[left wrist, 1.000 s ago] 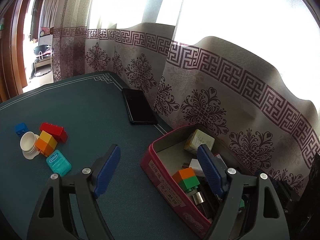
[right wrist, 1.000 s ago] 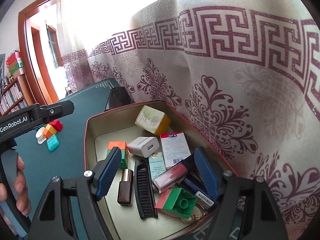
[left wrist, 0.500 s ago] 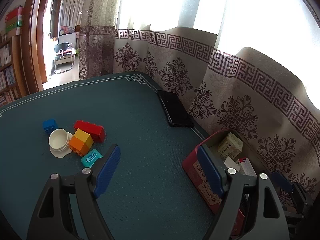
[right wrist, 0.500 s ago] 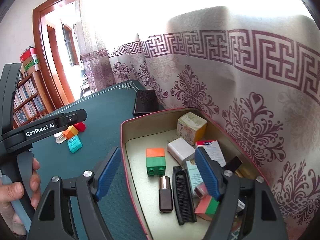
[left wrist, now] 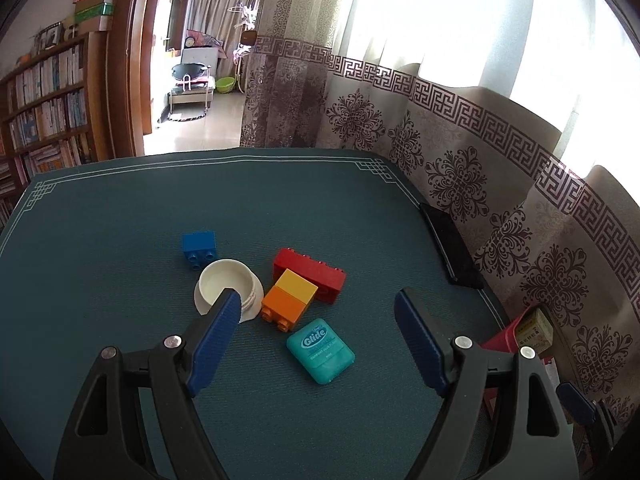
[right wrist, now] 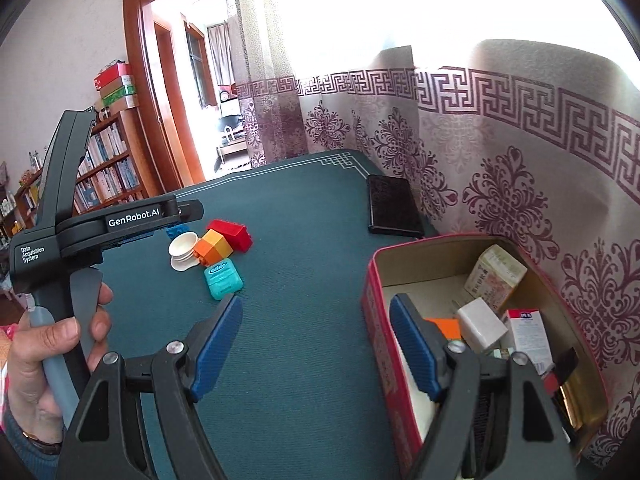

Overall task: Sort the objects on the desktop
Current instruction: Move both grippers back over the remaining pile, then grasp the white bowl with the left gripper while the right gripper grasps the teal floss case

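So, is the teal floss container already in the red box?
No, the teal floss container lies on the green table mat beside the orange-and-yellow block, well apart from the red box.

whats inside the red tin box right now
In the red tin: a yellowish carton, a white charger block, an orange piece, a red-topped white packet. The right gripper hides the rest.

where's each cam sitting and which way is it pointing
Left wrist: sits on the left claw, angled down at the loose pile: teal Glide floss box, bricks, white lid; only its own open fingers show.
Right wrist: sits on the right claw, facing across the table toward the red tin; a hand holding the left claw shows at left.
Shared: pile, black phone, curtain.
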`<action>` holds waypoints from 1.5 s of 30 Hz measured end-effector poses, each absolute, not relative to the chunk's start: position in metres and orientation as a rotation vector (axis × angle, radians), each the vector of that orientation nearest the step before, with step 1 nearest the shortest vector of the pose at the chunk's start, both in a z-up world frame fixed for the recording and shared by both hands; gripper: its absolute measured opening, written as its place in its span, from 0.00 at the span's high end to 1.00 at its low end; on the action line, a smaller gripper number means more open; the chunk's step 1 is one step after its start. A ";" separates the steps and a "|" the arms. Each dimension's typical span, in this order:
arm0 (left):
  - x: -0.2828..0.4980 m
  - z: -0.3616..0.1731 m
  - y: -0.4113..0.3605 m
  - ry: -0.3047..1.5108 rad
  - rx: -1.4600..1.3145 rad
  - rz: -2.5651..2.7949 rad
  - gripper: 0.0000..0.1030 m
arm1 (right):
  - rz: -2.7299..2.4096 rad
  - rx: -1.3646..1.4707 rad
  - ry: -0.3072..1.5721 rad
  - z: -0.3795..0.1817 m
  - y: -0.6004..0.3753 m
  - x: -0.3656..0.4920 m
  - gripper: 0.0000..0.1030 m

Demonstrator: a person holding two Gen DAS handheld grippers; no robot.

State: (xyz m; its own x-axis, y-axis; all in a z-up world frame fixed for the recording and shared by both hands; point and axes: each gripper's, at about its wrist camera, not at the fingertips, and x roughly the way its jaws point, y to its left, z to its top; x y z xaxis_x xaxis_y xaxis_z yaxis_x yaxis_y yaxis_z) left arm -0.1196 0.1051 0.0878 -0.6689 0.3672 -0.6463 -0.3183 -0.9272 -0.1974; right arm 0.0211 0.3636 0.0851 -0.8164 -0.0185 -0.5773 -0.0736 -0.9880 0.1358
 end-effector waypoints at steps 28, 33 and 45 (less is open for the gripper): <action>-0.199 0.011 0.068 -0.084 -1.247 2.631 0.21 | 3.014 -1.217 0.112 0.044 0.315 -0.051 0.22; -0.201 0.009 0.067 -0.073 -1.219 2.649 0.21 | 3.005 -1.252 0.089 0.038 0.311 -0.058 0.22; -0.194 0.017 0.060 -0.051 -1.175 2.675 0.47 | 3.013 -1.325 0.024 0.037 0.293 -0.075 0.22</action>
